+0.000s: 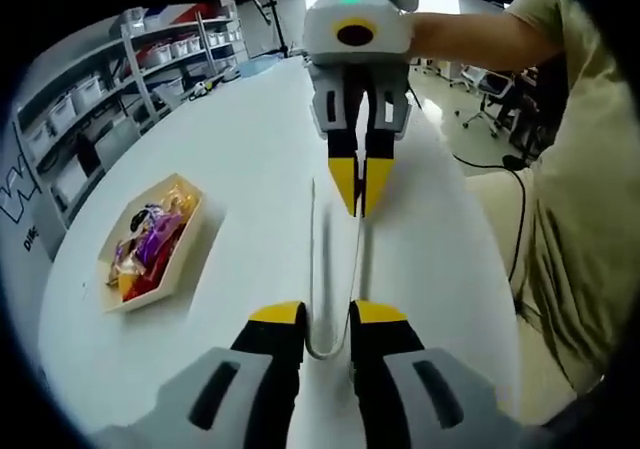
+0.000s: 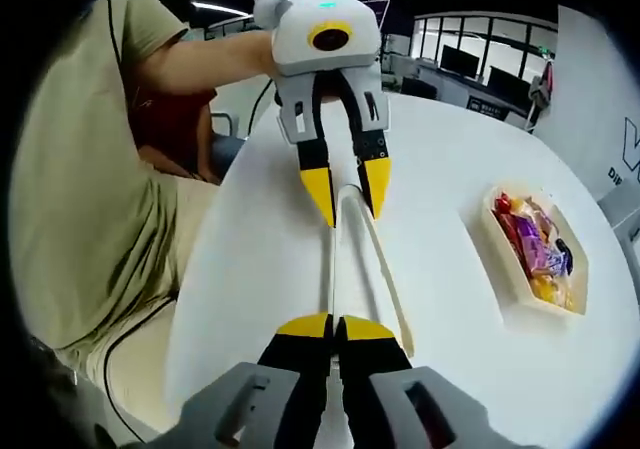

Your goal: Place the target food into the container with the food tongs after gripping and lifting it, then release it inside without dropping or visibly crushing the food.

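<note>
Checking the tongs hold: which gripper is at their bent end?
The left gripper, jaws flanking the bend of the tongs; the right gripper is pinched shut at the far end.

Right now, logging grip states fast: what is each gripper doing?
Left gripper: closed on the tongs' hinge end.
Right gripper: closed on one tongs arm.

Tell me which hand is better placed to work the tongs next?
Left, probably. The left gripper has its jaws around both arms of the tongs at the bent end, so it can squeeze them. The right gripper pinches the far tips.
</note>
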